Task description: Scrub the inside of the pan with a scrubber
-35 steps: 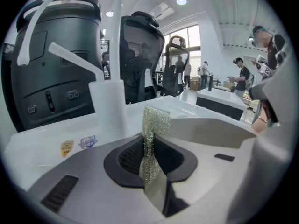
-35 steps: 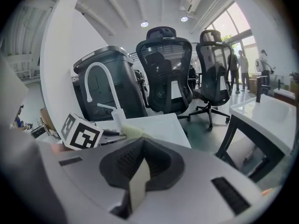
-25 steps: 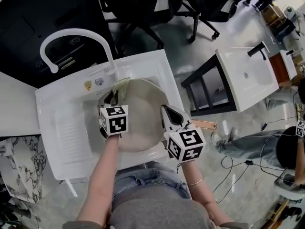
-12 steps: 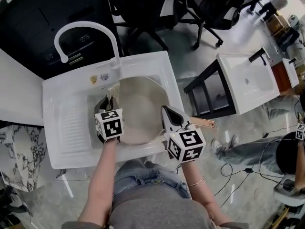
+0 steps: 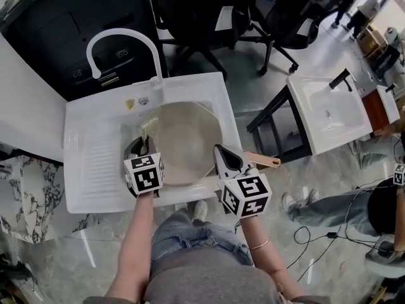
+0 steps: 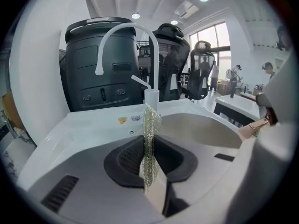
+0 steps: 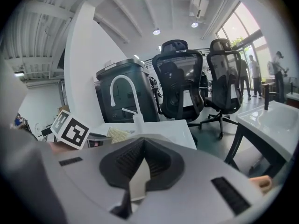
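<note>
— Item one?
— Pan (image 5: 183,141): round, pale grey-beige inside. It sat level in the sink (image 5: 95,163), coppery handle (image 5: 264,162) pointing right.
— Item two?
— Scrubber (image 6: 150,139): thin metallic mesh, stood on edge by the pan's left rim, pinched in the left gripper (image 6: 152,171).

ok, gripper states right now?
Left gripper: jaws shut on the scrubber.
Right gripper: jaws shut, at the pan rim; whether they grip it cannot be told.
</note>
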Demonstrator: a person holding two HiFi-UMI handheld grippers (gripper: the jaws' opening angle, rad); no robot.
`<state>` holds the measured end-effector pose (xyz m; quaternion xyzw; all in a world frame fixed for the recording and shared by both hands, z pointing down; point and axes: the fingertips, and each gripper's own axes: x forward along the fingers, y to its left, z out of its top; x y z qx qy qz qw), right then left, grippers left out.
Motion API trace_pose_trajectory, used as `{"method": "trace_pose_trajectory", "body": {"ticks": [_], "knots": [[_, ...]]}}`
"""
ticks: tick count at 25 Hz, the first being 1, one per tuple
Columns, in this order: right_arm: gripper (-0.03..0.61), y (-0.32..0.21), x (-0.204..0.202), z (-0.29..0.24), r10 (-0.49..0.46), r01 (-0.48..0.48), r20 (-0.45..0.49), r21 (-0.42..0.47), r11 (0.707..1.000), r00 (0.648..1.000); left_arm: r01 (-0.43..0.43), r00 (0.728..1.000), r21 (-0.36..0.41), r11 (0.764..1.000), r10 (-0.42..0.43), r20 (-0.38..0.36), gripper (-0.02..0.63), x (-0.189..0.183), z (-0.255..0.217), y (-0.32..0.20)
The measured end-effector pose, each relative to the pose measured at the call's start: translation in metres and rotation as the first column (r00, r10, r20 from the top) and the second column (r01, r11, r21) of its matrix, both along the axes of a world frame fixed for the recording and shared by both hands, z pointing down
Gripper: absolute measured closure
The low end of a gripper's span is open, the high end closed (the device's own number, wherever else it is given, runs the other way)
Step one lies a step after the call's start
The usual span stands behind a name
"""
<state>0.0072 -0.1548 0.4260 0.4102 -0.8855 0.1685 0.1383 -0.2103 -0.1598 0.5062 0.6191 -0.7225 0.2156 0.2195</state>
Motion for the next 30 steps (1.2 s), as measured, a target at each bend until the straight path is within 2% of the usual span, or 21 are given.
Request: {"method": "trace_pose_trajectory", "body": {"ticks": [5, 12, 20, 30], "knots": [[0.568, 0.011, 0.008, -0.009, -0.008, 0.007, 0.016, 0.025, 1.0, 1.0, 0.001, 1.0, 0.047, 0.999, -0.001, -0.007, 0.543, 0.012, -0.018, 0.018], [0.568, 0.026, 0.016, -0.021, -0.015, 0.013, 0.031, 0.064, 0.998, 0.999, -0.053, 0.998, 0.135, 0.989, 0.056, -0.021, 0.543, 0.039, -0.047, 0.035], [0.568, 0.034, 0.032, -0.026, 0.009, -0.013, 0.049, 0.075, 0.997, 0.999, -0.127, 0.988, 0.261, 0.957, 0.145, -0.049, 0.543, 0.074, -0.082, 0.043], [0.568, 0.034, 0.049, -0.035, 0.035, -0.043, 0.074, 0.113, 0.993, 0.997, -0.212, 0.964, 0.327, 0.921, 0.251, -0.082, 0.543, 0.114, -0.101, 0.045]]}}
